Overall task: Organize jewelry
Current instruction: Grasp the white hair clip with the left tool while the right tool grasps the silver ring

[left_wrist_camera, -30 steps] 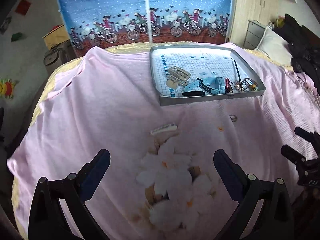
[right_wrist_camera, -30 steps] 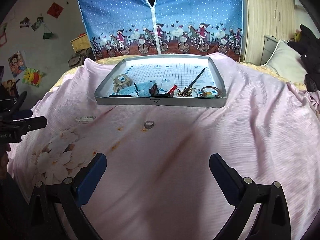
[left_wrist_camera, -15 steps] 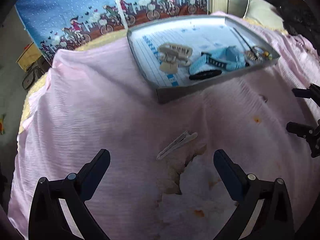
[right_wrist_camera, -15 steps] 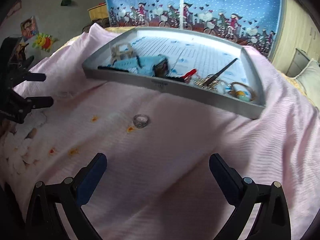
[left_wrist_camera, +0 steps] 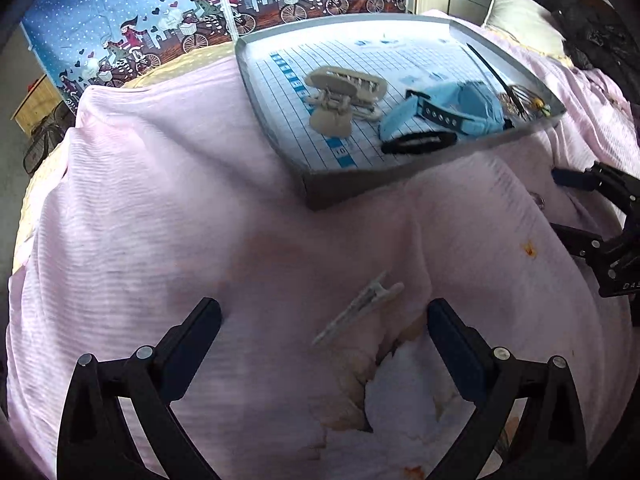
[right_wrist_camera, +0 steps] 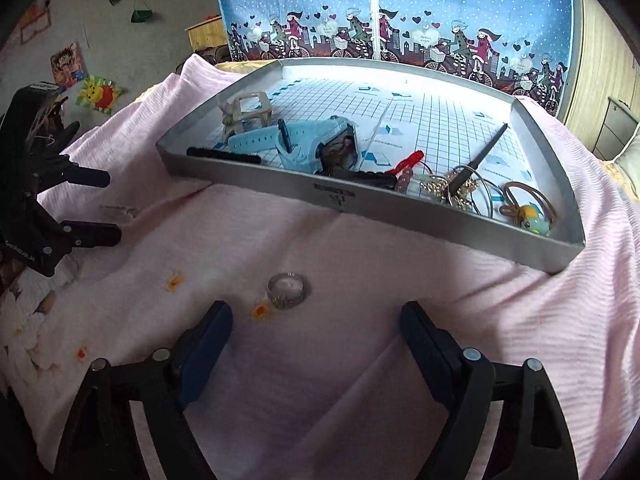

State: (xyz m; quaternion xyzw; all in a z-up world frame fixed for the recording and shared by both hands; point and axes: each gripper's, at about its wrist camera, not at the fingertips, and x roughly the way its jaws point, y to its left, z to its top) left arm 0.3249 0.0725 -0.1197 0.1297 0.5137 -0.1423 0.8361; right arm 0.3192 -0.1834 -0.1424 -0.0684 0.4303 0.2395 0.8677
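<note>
Matt grey metal tray, ribbed pink cloth cover, shiny metal ring

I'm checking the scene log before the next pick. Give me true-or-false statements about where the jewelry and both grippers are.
1. The ring lies inside the tray. False: it lies on the pink cloth, in front of the tray.
2. The left gripper is open. True.
3. The right gripper is shut on the ring. False: it is open, holding nothing.
4. The pale hair clip lies on the cloth between the left gripper's fingers. True.
5. The blue watch sits in the tray. True.
</note>
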